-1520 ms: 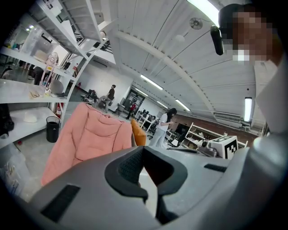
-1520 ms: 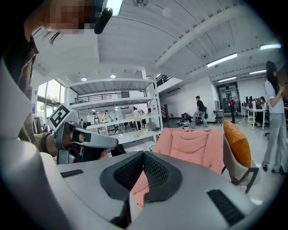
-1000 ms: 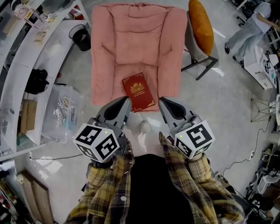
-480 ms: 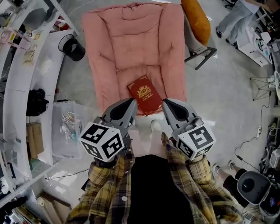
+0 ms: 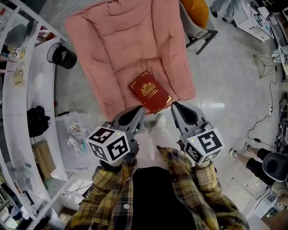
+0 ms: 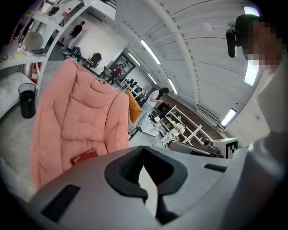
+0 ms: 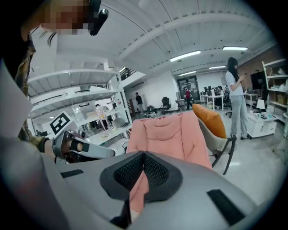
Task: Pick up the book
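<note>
A dark red book with a gold crest lies flat on the seat of a pink padded chair, near the seat's front edge. My left gripper is shut and empty, its tip just short of the book's near left corner. My right gripper is also shut and empty, level with the book's near right corner and apart from it. In the left gripper view the book shows low on the chair, left of the closed jaws. The right gripper view shows the chair beyond its closed jaws; the book is hidden there.
A black bin and a clear plastic box stand on the floor to the left, beside white shelving. A grey chair with an orange cushion stands behind at the right. Someone's legs and cables are at the far right.
Both grippers have sunk and moved forward, so their tips now sit close to the book's near corners. The head view has swung, so the chair looks turned. Both stay shut.
</note>
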`<state>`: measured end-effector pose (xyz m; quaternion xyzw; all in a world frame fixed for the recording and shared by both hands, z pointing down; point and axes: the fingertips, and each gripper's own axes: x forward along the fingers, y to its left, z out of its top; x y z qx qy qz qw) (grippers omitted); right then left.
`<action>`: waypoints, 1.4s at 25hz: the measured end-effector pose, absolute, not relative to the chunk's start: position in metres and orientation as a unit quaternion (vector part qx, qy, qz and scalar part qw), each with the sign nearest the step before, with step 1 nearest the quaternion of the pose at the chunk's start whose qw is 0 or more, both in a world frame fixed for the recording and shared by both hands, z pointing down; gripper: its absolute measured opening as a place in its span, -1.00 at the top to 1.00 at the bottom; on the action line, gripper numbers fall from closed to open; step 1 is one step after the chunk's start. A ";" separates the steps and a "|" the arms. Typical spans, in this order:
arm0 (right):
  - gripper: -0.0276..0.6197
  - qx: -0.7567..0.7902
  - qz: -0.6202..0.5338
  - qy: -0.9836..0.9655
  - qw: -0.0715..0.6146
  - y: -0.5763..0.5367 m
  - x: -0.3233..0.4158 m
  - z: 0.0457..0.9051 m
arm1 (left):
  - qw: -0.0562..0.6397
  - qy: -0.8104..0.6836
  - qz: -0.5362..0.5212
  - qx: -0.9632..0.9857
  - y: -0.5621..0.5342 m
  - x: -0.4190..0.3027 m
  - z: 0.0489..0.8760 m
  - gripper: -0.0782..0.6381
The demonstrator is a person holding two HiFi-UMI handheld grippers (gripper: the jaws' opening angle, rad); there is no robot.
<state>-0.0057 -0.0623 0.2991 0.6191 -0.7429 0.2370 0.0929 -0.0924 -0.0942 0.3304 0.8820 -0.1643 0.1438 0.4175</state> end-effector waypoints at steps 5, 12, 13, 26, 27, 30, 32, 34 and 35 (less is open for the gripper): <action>0.86 0.620 0.271 -0.731 0.091 -0.058 0.006 0.332 | 0.462 -0.167 0.158 0.856 -0.093 -0.081 0.375 0.77; 0.86 0.598 0.313 -0.730 0.106 -0.056 0.025 0.381 | 0.550 -0.184 0.167 0.798 -0.089 -0.061 0.453 0.77; 0.86 0.597 0.319 -0.728 0.105 -0.055 0.028 0.387 | 0.559 -0.188 0.171 0.789 -0.088 -0.059 0.465 0.76; 0.86 0.576 0.368 -0.722 0.110 -0.060 0.037 0.474 | 0.599 -0.194 0.219 0.746 -0.075 -0.043 0.592 0.45; 0.86 0.575 0.368 -0.722 0.112 -0.061 0.037 0.480 | 0.602 -0.191 0.223 0.742 -0.072 -0.044 0.602 0.42; 0.86 0.573 0.373 -0.721 0.114 -0.064 0.039 0.495 | 0.611 -0.188 0.240 0.730 -0.063 -0.048 0.633 0.31; 0.86 0.571 0.378 -0.720 0.115 -0.064 0.042 0.506 | 0.619 -0.190 0.256 0.718 -0.055 -0.053 0.655 0.27; 0.86 0.569 0.380 -0.719 0.120 -0.064 0.045 0.515 | 0.627 -0.188 0.272 0.705 -0.047 -0.058 0.675 0.22; 0.86 0.569 0.381 -0.718 0.121 -0.063 0.046 0.518 | 0.630 -0.186 0.278 0.701 -0.043 -0.060 0.684 0.19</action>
